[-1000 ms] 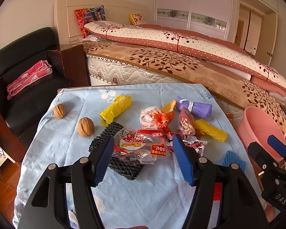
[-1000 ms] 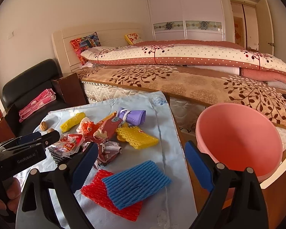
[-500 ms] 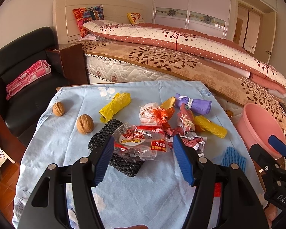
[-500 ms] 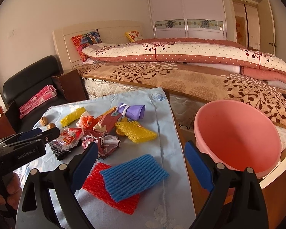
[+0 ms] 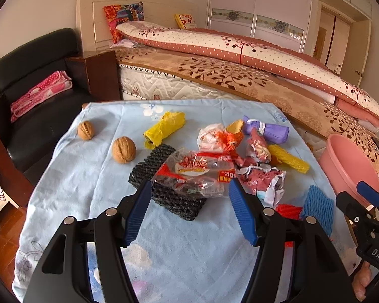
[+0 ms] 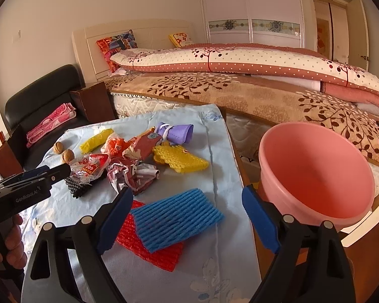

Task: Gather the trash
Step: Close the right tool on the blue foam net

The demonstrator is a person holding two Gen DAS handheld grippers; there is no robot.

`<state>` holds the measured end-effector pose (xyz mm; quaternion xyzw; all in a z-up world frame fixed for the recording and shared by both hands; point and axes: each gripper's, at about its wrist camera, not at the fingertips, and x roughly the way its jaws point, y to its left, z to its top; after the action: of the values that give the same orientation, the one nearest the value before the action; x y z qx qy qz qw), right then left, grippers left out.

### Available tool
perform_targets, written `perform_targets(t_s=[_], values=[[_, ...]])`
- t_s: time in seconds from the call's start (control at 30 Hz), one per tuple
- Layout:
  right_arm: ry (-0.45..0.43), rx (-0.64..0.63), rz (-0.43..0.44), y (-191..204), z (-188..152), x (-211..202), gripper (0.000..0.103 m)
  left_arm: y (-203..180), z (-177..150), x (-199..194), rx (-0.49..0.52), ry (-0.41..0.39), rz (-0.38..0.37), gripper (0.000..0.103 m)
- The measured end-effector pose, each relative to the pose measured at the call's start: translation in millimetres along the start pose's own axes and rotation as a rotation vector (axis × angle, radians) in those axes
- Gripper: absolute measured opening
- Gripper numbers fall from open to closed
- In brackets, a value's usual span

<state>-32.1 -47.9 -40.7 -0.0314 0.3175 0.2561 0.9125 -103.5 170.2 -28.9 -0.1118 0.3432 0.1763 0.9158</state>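
Little has shifted: both tools hang over the desk (image 5: 70, 176) much as before, though the right tool (image 6: 187, 217) has just been narrowing its jaws slightly with nothing between them. The left tool (image 5: 189, 209) stands wide, aimed at the clear snack wrapper (image 5: 197, 174) lying on the black foam net (image 5: 171, 199). I'd say collecting is only starting; next, close on the wrapper and carry it to the pink basin (image 6: 315, 176).

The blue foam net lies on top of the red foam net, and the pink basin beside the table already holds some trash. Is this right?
One detail is wrong: the pink basin holds nothing yet; the right wrist view shows its inside bare. The rest stands: the blue foam net lies on top of the red foam net, and the basin sits beside the table.
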Motion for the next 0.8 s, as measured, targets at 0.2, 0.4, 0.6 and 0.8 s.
perform_targets(t_s=[0.2, 0.4, 0.6, 0.8], values=[[-0.008, -0.016, 0.043, 4.8, 1.3, -1.4, 0.086, 2.7, -1.7, 3.1, -0.039, 0.011, -0.086, 0.064], [0.012, -0.037, 0.029, 7.3, 0.5, 6.4, 0.085, 9.0, 4.1, 3.9, -0.011, -0.012, -0.055, 0.064], [0.062, -0.016, 0.006, -2.3, -2.6, 17.8, 0.082, 31.3, -0.4, -0.5, -0.022, -0.019, -0.029, 0.064], [0.119, -0.008, -0.021, -10.3, -11.2, 28.4, 0.076, 53.6, -5.4, -0.8, -0.057, -0.006, -0.008, 0.064]])
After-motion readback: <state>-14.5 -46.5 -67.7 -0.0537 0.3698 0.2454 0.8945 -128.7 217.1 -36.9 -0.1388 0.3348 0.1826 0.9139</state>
